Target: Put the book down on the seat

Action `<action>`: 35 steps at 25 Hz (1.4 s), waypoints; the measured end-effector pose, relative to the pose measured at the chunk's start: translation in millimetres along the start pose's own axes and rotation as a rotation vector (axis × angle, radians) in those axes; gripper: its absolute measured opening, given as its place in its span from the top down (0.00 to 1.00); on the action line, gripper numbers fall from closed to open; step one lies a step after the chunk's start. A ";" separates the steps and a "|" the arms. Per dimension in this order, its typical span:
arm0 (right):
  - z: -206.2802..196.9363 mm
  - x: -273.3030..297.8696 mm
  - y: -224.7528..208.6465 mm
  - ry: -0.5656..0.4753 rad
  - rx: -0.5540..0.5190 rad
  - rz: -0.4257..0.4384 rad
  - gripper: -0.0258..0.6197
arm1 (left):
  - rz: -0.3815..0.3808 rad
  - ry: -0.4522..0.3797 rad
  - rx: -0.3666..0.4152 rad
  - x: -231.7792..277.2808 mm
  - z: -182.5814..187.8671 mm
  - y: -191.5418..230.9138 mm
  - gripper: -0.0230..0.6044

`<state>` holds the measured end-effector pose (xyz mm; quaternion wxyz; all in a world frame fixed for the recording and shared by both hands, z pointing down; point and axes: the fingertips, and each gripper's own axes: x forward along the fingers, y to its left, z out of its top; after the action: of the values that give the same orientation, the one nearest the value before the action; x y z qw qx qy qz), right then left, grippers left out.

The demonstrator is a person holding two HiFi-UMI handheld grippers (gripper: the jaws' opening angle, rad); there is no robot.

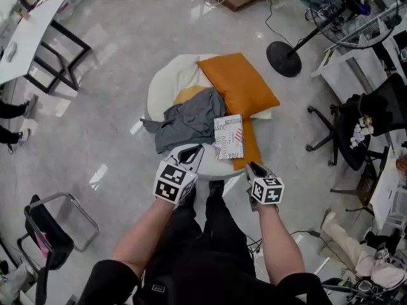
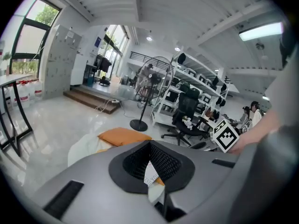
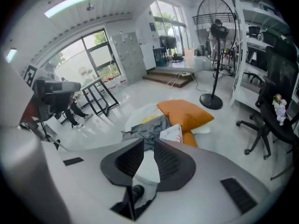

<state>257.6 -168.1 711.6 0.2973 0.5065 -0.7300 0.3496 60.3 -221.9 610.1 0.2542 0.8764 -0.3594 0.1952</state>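
A white book with printed lettering (image 1: 229, 136) lies flat on the round white seat (image 1: 166, 84), at its near right side, partly over an orange cushion (image 1: 238, 84) and beside a grey garment (image 1: 187, 121). No gripper touches it. My left gripper (image 1: 193, 151) hangs over the seat's near edge, its jaw tips meeting with nothing held; in the left gripper view the book (image 2: 150, 174) shows through the slot behind the tips. My right gripper (image 1: 252, 167) is just off the near right edge, jaws a narrow gap apart and empty. The right gripper view has the book (image 3: 172, 133) ahead of its jaws.
A standing fan's round base (image 1: 284, 59) is on the floor beyond the seat to the right. A black office chair (image 1: 346, 129) stands at the right, a metal-framed chair (image 1: 44, 234) at the lower left, a white table (image 1: 28, 30) at the upper left.
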 end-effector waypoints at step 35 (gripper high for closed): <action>-60.6 -378.6 33.7 -0.595 0.004 0.169 0.94 | 0.140 -0.253 0.206 -215.4 44.8 -267.1 0.96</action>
<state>347.9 90.5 441.2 0.0396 0.5246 -0.8239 0.2110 118.8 29.8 379.9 0.1017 0.8881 -0.4270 0.1363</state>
